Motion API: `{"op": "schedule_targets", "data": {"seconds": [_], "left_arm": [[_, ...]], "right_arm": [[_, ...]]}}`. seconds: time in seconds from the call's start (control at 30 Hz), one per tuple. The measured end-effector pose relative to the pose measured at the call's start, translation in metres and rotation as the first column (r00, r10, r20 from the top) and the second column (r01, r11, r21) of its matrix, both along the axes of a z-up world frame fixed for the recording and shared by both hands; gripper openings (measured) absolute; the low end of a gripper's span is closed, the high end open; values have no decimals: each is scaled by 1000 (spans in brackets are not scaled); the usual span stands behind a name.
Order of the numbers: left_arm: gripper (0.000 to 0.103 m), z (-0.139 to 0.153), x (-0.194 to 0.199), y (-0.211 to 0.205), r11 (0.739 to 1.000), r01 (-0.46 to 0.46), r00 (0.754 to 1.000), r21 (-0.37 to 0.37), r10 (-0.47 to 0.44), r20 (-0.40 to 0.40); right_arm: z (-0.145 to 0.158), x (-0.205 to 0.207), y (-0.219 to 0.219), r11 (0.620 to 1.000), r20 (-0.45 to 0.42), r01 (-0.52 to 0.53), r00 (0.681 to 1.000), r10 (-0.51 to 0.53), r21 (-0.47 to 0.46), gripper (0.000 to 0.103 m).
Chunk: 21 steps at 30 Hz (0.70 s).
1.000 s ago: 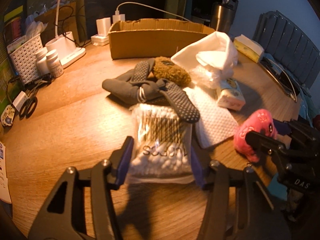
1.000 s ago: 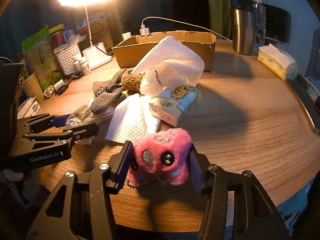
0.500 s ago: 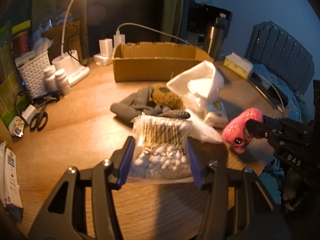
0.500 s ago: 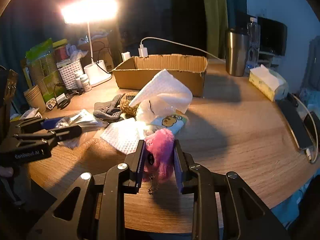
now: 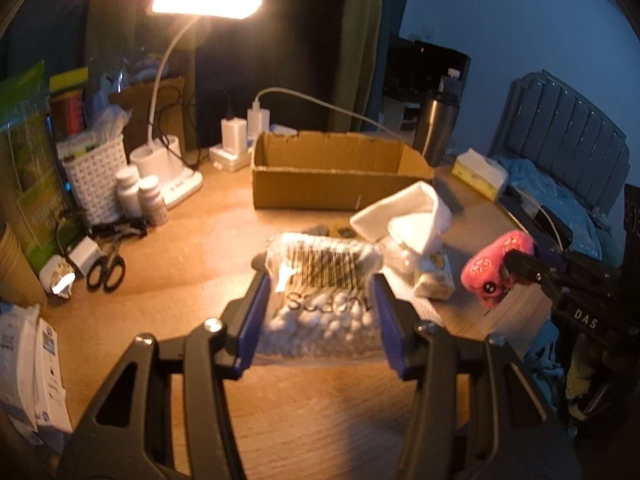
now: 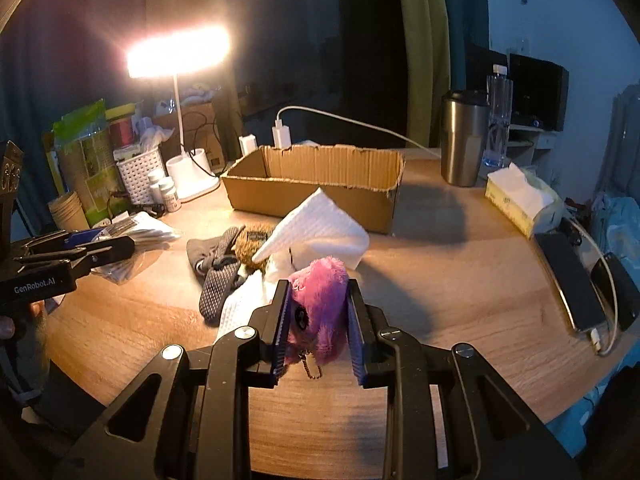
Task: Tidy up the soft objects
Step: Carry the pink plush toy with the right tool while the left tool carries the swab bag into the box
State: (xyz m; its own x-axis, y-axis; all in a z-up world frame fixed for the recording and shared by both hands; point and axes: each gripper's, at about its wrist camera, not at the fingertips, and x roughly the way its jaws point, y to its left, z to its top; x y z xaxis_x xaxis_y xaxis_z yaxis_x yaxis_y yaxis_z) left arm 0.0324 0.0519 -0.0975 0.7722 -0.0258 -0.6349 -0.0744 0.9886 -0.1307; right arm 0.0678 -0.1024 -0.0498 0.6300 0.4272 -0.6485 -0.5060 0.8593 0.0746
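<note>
My left gripper point(image 5: 320, 312) is shut on a clear bag of cotton swabs point(image 5: 322, 292), held above the wooden table point(image 5: 192, 256). My right gripper point(image 6: 318, 316) is shut on a pink plush toy point(image 6: 320, 304), squeezed between the blue pads with a small chain hanging below. The plush toy point(image 5: 494, 268) also shows at the right in the left wrist view, and the swab bag point(image 6: 132, 240) at the left in the right wrist view. An open cardboard box point(image 6: 316, 180) stands at the back. Grey socks point(image 6: 218, 268) and a white cloth point(image 6: 320, 232) lie before it.
A lit desk lamp point(image 5: 176, 168), white basket point(image 5: 96, 176), pill bottles point(image 5: 140, 196) and scissors point(image 5: 106, 268) crowd the left. A steel tumbler point(image 6: 464, 140), tissue box point(image 6: 520, 200) and phones with a cable point(image 6: 588, 292) sit at the right. A tissue pack point(image 5: 434, 276) lies by the cloth.
Both grippers have risen off the table with their loads. The right jaws closed in on the pink plush, squeezing it narrow. The left grip on the swab bag is unchanged.
</note>
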Motion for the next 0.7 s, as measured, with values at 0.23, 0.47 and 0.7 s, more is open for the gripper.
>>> {"op": "schedule_targets", "data": {"seconds": [0.23, 0.47, 0.7], "left_arm": [[52, 18, 6, 2, 1000, 10, 999, 23, -11, 52], [52, 33, 19, 7, 1000, -1, 996, 17, -1, 94], [52, 52, 41, 16, 1000, -22, 988, 18, 19, 154]], "right_arm": [[13, 11, -2, 1000, 31, 4, 1000, -5, 8, 28], [27, 29, -1, 1000, 68, 6, 998, -7, 15, 28], [39, 54, -6, 999, 103, 31, 994, -33, 23, 28]]}}
